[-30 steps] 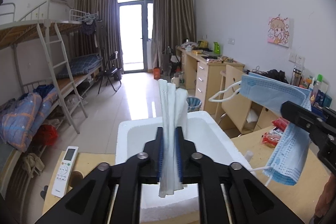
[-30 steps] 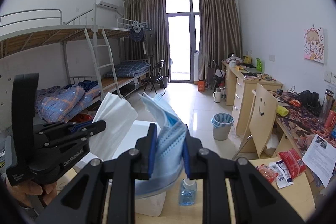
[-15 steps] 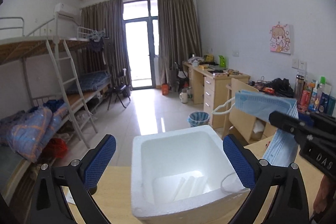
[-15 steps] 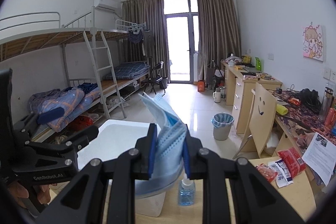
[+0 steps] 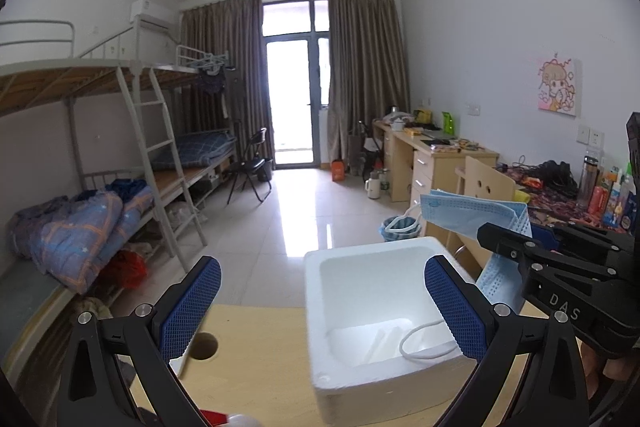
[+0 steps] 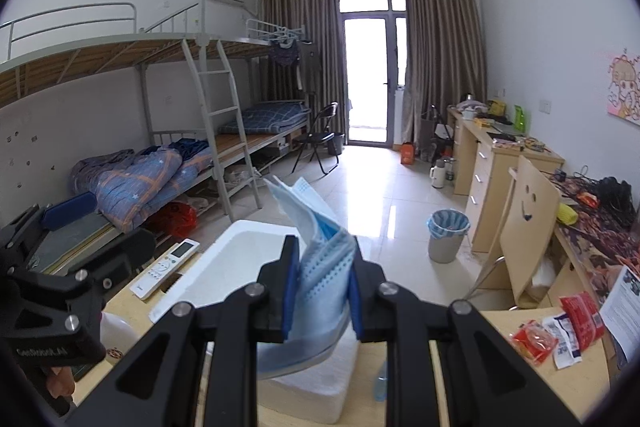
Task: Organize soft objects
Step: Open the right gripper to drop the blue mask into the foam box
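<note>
From the left wrist view, the left hand-held gripper [image 5: 322,301] is standing released, its blue pads [image 5: 191,305] spread wide with nothing between them; its jaws have just been opening. Ahead of it and a little to its right, the white foam box [image 5: 384,383] is sitting on the bench [image 5: 256,375]. White folded tissues [image 5: 386,337] and a thin white loop [image 5: 424,341] are lying on the box floor. A round hole [image 5: 203,345] in the bench is showing just ahead of the left pad. On the far right, the right hand-held gripper [image 5: 516,241] is reaching in above the box's right rim, clenching a pale blue face mask [image 5: 468,213] that is draping on both sides of its fingers.

From the right wrist view, the right hand-held gripper [image 6: 323,289] is grasping the face mask [image 6: 316,243], whose pleats are fanning upward and whose lower edge is sagging toward the foam box [image 6: 240,255] directly ahead. The mask is blocking much of the box from sight. To the left, the left hand-held gripper [image 6: 80,231] is hanging open beside a white remote [image 6: 166,267] lying on the bench [image 6: 520,383]. To the right, red snack packets [image 6: 556,327] are lying scattered, and a small clear bottle [image 6: 381,385] is standing just beside the box.
</note>
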{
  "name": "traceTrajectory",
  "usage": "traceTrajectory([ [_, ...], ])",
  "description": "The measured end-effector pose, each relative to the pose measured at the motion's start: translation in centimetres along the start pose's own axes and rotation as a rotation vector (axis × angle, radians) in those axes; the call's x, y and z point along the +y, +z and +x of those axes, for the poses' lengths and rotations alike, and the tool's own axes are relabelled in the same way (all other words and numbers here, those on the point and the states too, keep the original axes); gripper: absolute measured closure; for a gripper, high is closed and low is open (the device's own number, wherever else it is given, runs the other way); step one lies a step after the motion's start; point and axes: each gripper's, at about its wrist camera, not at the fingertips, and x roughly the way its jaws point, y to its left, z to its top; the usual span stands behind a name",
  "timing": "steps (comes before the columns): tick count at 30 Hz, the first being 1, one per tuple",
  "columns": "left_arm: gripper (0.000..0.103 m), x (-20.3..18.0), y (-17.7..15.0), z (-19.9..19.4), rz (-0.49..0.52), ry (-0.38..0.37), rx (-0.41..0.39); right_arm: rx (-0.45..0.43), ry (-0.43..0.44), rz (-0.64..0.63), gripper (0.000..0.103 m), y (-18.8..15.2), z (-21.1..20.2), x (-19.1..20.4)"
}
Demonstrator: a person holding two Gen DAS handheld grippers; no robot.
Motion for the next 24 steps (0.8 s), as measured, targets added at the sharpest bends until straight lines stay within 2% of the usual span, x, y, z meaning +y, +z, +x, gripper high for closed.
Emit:
traceTrajectory([
  [5,0.001,1.4,0.0,0.0,-0.015,0.065,-0.003,0.006,0.043,0.016,0.077,-0.2,0.8,0.8],
  [14,0.001,2.1,0.1,0.0,-0.039,0.081,-0.008,0.057,0.055,0.015,0.077,-1.0,3.4,1.3],
  [16,0.001,2.0,0.1,0.0,-0.035,0.076,-0.009,0.056,0.041,0.007,0.066,-1.1,3.7,1.4],
  [18,0.001,2.1,0.0,-0.1,-0.038,0.076,-0.008,0.057,0.04,0.006,0.037,-1.2,3.8,1.5],
  [20,0.001,2.3,0.0,-0.3,-0.046,0.07,-0.009,0.05,0.04,0.015,0.031,-1.3,3.6,1.4],
  [24,0.001,2.7,0.1,-0.4,-0.059,0.076,-0.008,0.048,0.029,0.008,0.029,-1.3,3.1,1.5],
])
